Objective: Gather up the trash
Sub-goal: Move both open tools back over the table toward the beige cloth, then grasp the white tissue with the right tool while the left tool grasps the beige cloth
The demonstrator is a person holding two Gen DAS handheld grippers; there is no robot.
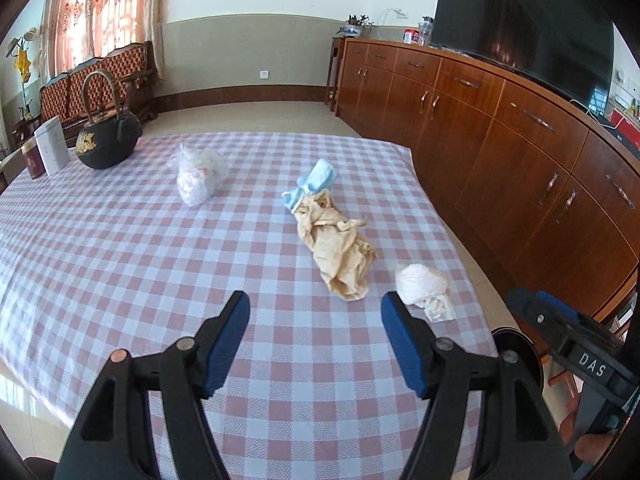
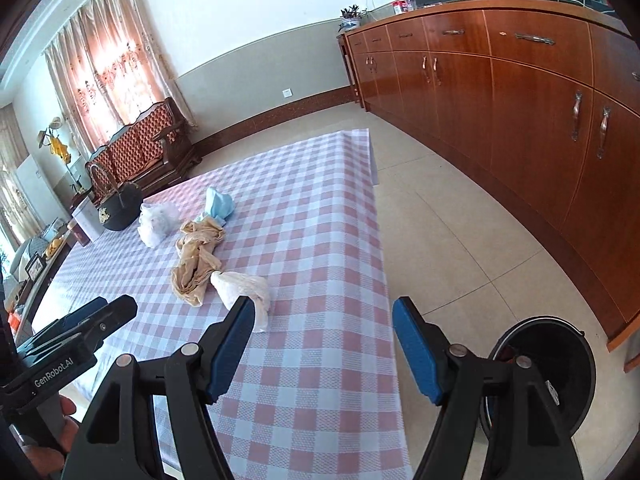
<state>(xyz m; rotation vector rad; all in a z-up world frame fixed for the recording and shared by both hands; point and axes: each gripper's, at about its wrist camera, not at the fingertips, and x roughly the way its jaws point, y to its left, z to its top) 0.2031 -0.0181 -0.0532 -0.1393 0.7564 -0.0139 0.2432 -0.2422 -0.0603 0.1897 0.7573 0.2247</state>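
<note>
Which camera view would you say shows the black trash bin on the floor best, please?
The right wrist view: the trash bin shows its round rim and dark inside beside the table, partly behind the right tongs. The left wrist view shows only a sliver of it behind the left tongs.

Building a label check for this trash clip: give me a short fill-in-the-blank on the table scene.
1. The tablecloth has a ____ pattern.
2. The crumpled blue piece touches the ____ bag.
3. The black teapot stands at the table's far ____ corner.
4. Both claws, left and right, are ____.

Missing: checked; tan; left; open
</note>
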